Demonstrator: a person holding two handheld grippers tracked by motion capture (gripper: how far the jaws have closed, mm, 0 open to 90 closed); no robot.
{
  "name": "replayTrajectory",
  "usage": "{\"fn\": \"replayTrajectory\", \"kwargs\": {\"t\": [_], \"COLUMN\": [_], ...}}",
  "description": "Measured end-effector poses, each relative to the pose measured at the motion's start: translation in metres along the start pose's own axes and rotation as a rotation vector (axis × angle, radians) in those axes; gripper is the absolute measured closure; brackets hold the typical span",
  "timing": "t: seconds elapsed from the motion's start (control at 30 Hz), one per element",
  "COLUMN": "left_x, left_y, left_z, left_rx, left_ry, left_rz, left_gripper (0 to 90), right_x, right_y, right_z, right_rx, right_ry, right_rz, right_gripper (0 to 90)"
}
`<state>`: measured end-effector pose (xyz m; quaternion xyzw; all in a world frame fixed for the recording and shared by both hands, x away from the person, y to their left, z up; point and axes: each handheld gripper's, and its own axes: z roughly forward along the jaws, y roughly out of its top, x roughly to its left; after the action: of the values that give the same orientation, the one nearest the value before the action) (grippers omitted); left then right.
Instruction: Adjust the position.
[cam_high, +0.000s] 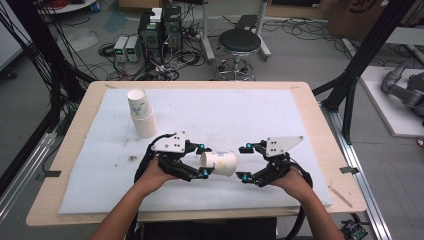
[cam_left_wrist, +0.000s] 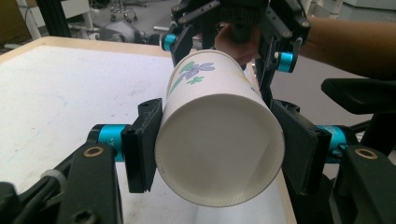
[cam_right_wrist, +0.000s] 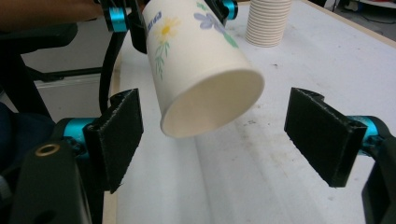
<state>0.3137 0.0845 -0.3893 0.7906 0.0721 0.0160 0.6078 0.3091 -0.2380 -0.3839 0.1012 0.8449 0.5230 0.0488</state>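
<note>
**Paper cup held sideways between two hand-held grippers**

In the high view, a person's forearms enter from the bottom edge; each hand carries a black two-jaw gripper with blue fittings. Just below the centre of the frame, the left gripper (cam_high: 202, 161) is clenched on a white paper cup printed with purple and yellow flowers (cam_high: 219, 163); the cup lies on its side above the white foam mat (cam_high: 90, 195), not resting on it, with its narrow base pointing to the right of the frame. The left gripper view shows both black pads pressed against the cup's wall near its wide rim (cam_left_wrist: 219, 149). The right gripper (cam_high: 245, 162) sits just to the right of the cup with its jaws released and wide apart; in the right gripper view the cup's base (cam_right_wrist: 212, 100) hangs between the pads without touching either. A stack of the same white paper cups (cam_high: 143, 116) stands upright in the upper left of the mat.

Risks, as a judgement: thin paper may crumple if the right jaws close hard near the base; the cup tapers, so pads may slide off toward the narrow end; if the left gripper lets go before the right has a firm hold, the cup would drop and roll across the mat.
</note>
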Motion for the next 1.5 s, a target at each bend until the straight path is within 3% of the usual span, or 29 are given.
{"fn": "replayTrajectory", "kwargs": {"t": [0.2,0.6,1.1,1.27,1.5], "left_x": [-0.001,-0.005,-0.009,-0.009,-0.008], "left_y": [0.001,0.0,-0.001,-0.002,-0.005], "left_z": [-0.004,0.002,0.007,0.007,0.006], "left_rx": [-0.039,-0.044,-0.093,-0.118,-0.135], "left_ry": [0.001,-0.024,-0.088,-0.095,-0.094], "left_rz": [0.009,0.022,0.006,0.013,0.016], "left_gripper": [37.3,37.2,37.2,37.2,37.2], "right_x": [0.001,0.002,0.002,0.0,0.0], "right_y": [-0.007,-0.012,-0.007,-0.007,-0.007], "right_z": [0.001,0.005,0.016,0.016,0.015], "right_rx": [-0.008,-0.019,-0.062,-0.099,-0.117], "right_ry": [0.011,0.038,0.12,0.166,0.174], "right_rz": [0.01,0.014,0.015,0.014,-0.007], "right_gripper": [19.8,19.8,20.2,26.1,33.2]}}
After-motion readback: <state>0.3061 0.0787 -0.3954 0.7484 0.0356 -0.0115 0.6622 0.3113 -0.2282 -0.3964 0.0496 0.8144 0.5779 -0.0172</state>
